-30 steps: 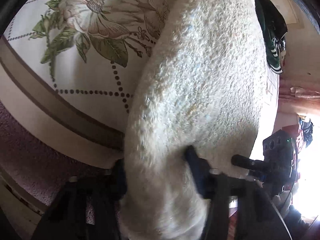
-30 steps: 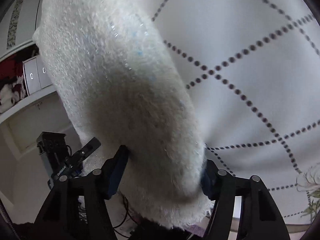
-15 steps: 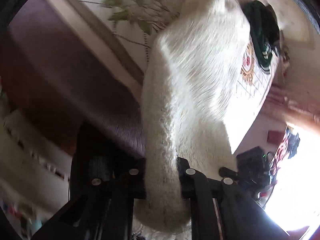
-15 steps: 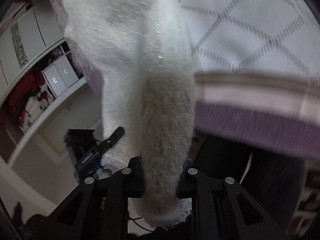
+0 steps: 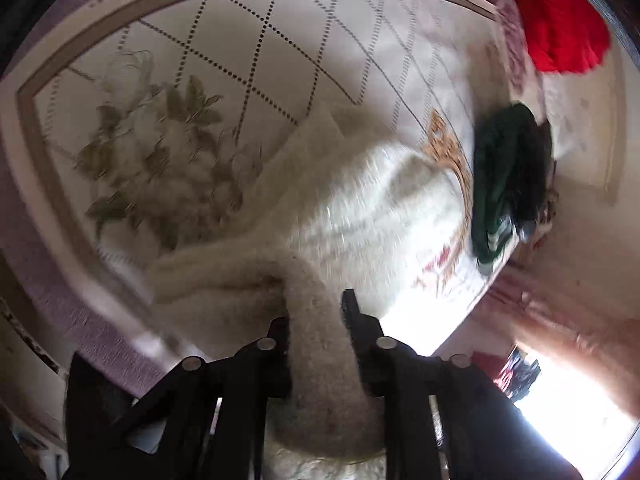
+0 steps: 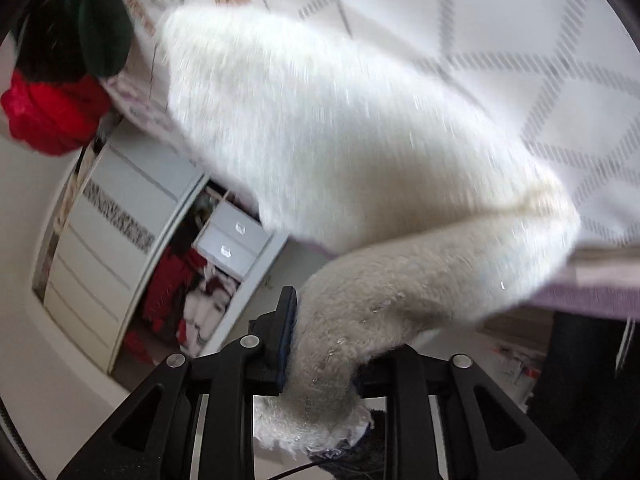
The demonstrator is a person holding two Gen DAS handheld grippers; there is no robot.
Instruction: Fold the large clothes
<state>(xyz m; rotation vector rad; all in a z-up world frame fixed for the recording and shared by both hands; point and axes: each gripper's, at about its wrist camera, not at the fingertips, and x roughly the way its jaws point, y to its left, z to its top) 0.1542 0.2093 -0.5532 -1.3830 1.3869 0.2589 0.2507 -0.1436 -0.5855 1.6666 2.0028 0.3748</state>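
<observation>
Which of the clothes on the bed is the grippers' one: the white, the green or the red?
The fluffy white sweater. Both grippers pinch it; the dark green garment and red garment lie untouched farther away.

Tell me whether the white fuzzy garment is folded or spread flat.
Neither: the white fuzzy garment lies bunched on the bedspread, one end pinched in each gripper; the jaws are opening.

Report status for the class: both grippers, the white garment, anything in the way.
Left gripper and right gripper both pinching the fuzzy white garment, jaws easing open. Garment draped off the bed. Green clothing and red clothing beyond.
</observation>
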